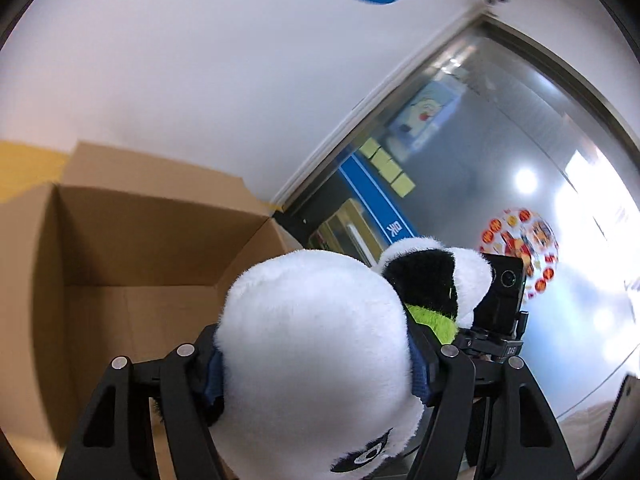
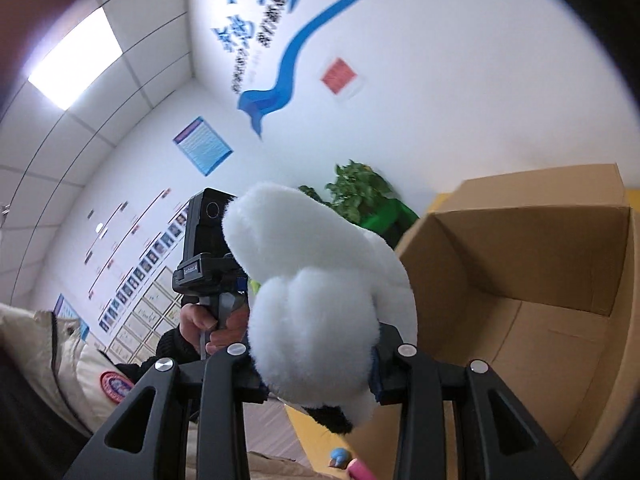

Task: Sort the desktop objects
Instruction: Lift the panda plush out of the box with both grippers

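Observation:
A white plush panda [image 1: 312, 344] with black ears and a green patch hangs in the air, gripped from both sides. My left gripper [image 1: 316, 360] is shut on its round white head, the blue pads pressing into the fur. In the right wrist view, my right gripper [image 2: 316, 372] is shut on a white furry part of the same panda [image 2: 312, 280]. Each camera shows the other gripper's black body beyond the toy: the right gripper's body [image 1: 500, 300] and the left gripper's body [image 2: 204, 240], the latter held by a hand [image 2: 212, 324]. An open cardboard box [image 1: 132, 248] stands just behind the toy.
The cardboard box [image 2: 532, 272] sits on a yellow surface against a white wall. A glass door [image 1: 500, 168] is to the right of it and a potted plant [image 2: 360, 192] behind it. A small pink and blue object [image 2: 348, 464] lies below. A person's cream jacket [image 2: 60, 344] fills the lower left.

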A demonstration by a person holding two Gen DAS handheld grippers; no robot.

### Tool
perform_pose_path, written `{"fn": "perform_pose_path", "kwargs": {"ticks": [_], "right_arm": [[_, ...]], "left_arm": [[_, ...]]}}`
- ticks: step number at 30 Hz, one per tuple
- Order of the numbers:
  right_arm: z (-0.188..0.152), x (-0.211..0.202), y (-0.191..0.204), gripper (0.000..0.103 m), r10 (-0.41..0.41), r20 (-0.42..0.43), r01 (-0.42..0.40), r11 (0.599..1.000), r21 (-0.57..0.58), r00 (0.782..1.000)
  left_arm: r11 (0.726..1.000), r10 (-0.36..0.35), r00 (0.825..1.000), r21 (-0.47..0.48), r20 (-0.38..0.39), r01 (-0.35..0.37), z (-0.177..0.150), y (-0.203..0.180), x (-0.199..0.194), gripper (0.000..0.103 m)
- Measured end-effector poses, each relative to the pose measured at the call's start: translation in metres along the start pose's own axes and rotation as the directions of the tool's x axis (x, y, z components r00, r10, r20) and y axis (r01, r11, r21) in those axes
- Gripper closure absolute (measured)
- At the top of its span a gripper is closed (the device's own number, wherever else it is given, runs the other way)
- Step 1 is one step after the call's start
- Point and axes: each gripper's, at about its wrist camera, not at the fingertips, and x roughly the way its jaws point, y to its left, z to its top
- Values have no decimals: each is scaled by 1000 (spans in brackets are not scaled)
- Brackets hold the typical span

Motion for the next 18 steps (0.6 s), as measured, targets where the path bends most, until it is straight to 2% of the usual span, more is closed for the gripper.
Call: {"fn": "perform_pose_path", "kwargs": {"ticks": [3,6,9,11,15,18], "right_arm": [[-41,13,31,68,-3,-37,3,1000,-13,999],[-89,54,40,68,8,-108,-6,1000,24,994],[-134,107,44,68,50,-185,-34,996,87,981],[-154,146,54,68,48,-244,-33,997,62,969],[-198,229,75,68,42,-357,-41,999,12,933],[-225,286,76,68,14,-393,-15,1000,0,919]], "left_arm": [[998,54,998,11,-20,-54,-45,-22,-35,30],[991,123,989,-49,-78,-127,-98,-2,-58,30],[969,185,974,-141,-129,-203,-145,32,-80,30],[945,236,957,-189,-166,-266,-178,56,-101,30],[908,299,934,-243,-197,-342,-229,101,-141,30],[881,306,934,-317,-187,-352,-261,151,-159,30]]}}
